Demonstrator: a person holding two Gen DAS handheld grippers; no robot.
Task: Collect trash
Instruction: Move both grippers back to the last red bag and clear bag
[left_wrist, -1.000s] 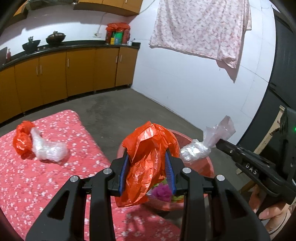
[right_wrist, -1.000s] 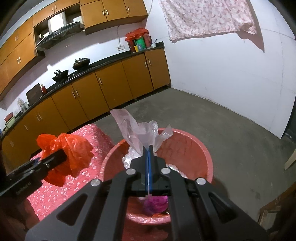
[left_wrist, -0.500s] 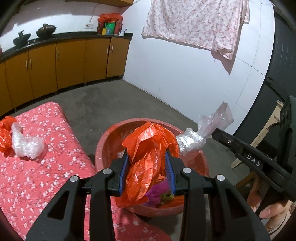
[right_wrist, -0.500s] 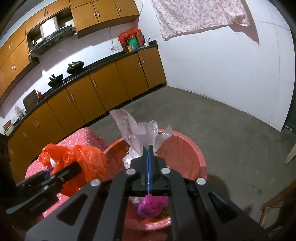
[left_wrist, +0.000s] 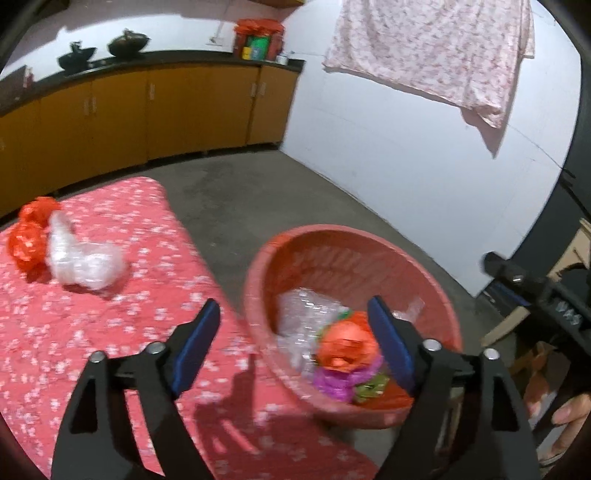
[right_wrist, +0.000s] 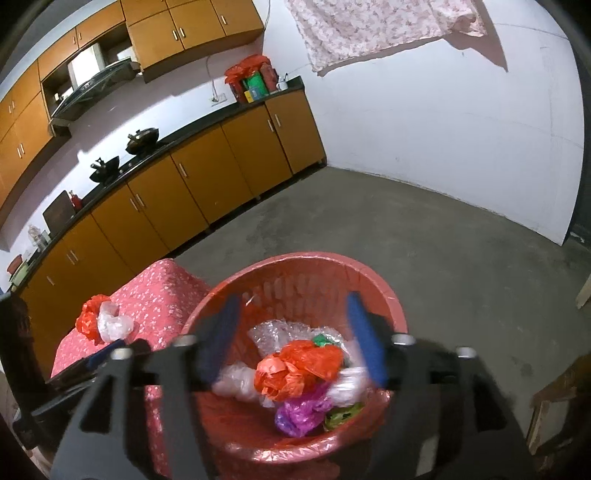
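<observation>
A red plastic basket (left_wrist: 332, 243) (right_wrist: 295, 266) stands on the floor beside the bed. In it lie an orange bag (left_wrist: 347, 343) (right_wrist: 299, 365), clear plastic bags (left_wrist: 303, 314) (right_wrist: 273, 332) and a purple bag (right_wrist: 299, 410). My left gripper (left_wrist: 295, 339) is open and empty above the basket's near rim. My right gripper (right_wrist: 291, 339) is open and empty over the basket. On the red flowered bed cover (left_wrist: 110, 332) an orange bag (left_wrist: 31, 236) (right_wrist: 86, 317) and a clear bag (left_wrist: 81, 258) (right_wrist: 114, 325) lie together at the far left.
Yellow kitchen cabinets (right_wrist: 184, 192) with a black counter run along the back wall. A flowered cloth (left_wrist: 436, 48) hangs on the white wall. Bare concrete floor (right_wrist: 443, 251) lies beyond the basket. A wooden piece (right_wrist: 554, 413) stands at the right.
Both grippers have opened. The orange bag left my left gripper and the clear bag left my right gripper; both now lie in the basket.
</observation>
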